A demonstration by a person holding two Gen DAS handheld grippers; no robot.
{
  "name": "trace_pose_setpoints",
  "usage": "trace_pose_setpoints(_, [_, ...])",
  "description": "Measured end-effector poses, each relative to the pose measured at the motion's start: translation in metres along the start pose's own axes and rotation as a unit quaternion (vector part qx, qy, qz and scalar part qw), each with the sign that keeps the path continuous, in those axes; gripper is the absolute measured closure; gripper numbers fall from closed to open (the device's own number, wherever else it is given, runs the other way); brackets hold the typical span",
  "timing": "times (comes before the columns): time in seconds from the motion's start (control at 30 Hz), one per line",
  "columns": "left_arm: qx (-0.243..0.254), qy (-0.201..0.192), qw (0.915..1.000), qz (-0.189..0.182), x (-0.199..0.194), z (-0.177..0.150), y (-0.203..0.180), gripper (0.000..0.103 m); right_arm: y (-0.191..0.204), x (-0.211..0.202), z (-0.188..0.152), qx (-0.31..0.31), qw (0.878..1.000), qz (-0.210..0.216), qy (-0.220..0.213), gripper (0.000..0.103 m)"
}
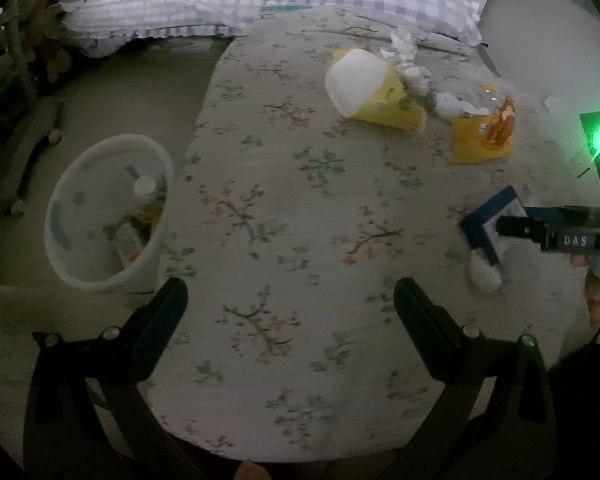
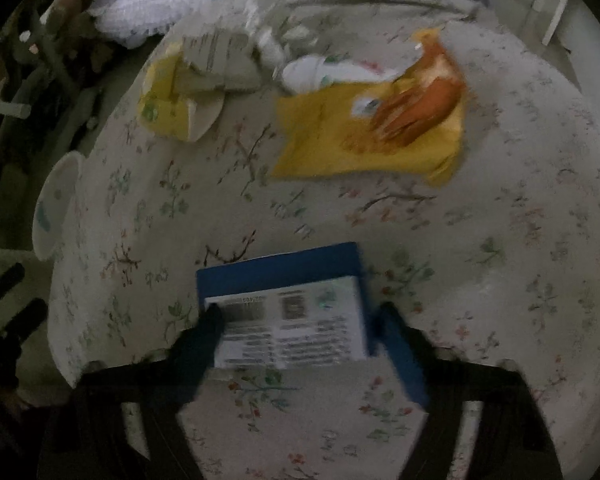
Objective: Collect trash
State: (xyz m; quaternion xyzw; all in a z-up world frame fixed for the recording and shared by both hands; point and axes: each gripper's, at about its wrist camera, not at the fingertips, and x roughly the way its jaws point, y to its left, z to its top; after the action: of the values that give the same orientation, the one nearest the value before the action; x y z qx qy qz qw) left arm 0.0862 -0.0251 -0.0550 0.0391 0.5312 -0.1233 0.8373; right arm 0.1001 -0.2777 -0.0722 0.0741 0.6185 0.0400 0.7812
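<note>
Right wrist view: your right gripper [image 2: 296, 328] clamps the blue box [image 2: 284, 300]; your left gripper [image 1: 290, 308] hangs open, empty. Bin [image 1: 100, 272] holds some bottles; yellow cup [image 1: 364, 88], snack bag [image 1: 484, 132], tissues [image 1: 408, 56] remain on the bedspread [image 1: 284, 208].

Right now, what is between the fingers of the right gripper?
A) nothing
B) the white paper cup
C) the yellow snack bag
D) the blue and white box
D: in the right wrist view the blue and white box sits between the fingers of the right gripper, which touch its two sides, while the yellow snack bag lies farther off on the floral bedcover.
</note>
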Motion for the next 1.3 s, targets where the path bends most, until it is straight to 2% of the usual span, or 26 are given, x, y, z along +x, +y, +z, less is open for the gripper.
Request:
trace_pose_setpoints(0.03, [0.001,0.001,1.0,-0.004,0.0,0.001,-0.003,0.001,-0.006,-0.003,0.0,0.007,1.0,0.007,-0.001,0.045])
trace_pose_setpoints(0.27, [0.009,0.013,0.9996,-0.024,0.008,0.002,-0.029,0.001,-0.037,-0.009,-0.007,0.028,0.999,0.026,-0.003,0.043])
trace_pose_setpoints(0.37, [0.015,0.015,0.9995,-0.022,0.01,0.002,-0.033,0.001,-0.038,-0.018,-0.009,0.001,1.0,0.022,-0.012,0.042])
trace_pose_setpoints(0.43, [0.011,0.017,0.9995,-0.024,0.01,0.001,-0.031,0.001,-0.035,-0.021,-0.011,-0.029,0.999,0.015,-0.011,0.038])
trace_pose_setpoints(0.57, [0.009,0.019,0.9995,-0.022,0.01,0.0,-0.03,0.001,-0.028,-0.014,-0.019,-0.067,0.998,-0.013,-0.003,0.038])
trace_pose_setpoints(0.73, [0.005,0.023,0.9994,-0.025,0.011,-0.002,-0.031,0.001,-0.025,-0.01,-0.018,-0.07,0.998,0.003,-0.004,0.045])
trace_pose_setpoints(0.83, [0.008,0.022,0.9993,-0.03,0.009,-0.003,-0.035,0.001,-0.033,-0.023,-0.015,-0.05,0.998,0.017,-0.024,0.045])
trace_pose_setpoints(0.97, [0.02,0.024,0.999,-0.033,0.011,-0.004,-0.041,0.001,-0.039,-0.024,-0.014,-0.042,0.999,0.028,-0.02,0.045])
trace_pose_setpoints(1.1, [0.021,0.026,0.9989,-0.033,0.011,-0.004,-0.04,0.001,-0.013,-0.016,-0.025,-0.128,0.992,-0.008,-0.001,0.029])
trace_pose_setpoints(1.17, [0.02,0.026,0.999,-0.032,0.011,-0.004,-0.039,0.001,-0.002,-0.007,-0.03,-0.15,0.988,-0.028,0.012,0.028])
trace_pose_setpoints(1.3, [0.019,0.029,0.9989,-0.031,0.012,-0.005,-0.036,0.001,0.008,0.005,-0.019,-0.144,0.989,-0.036,0.015,0.028])
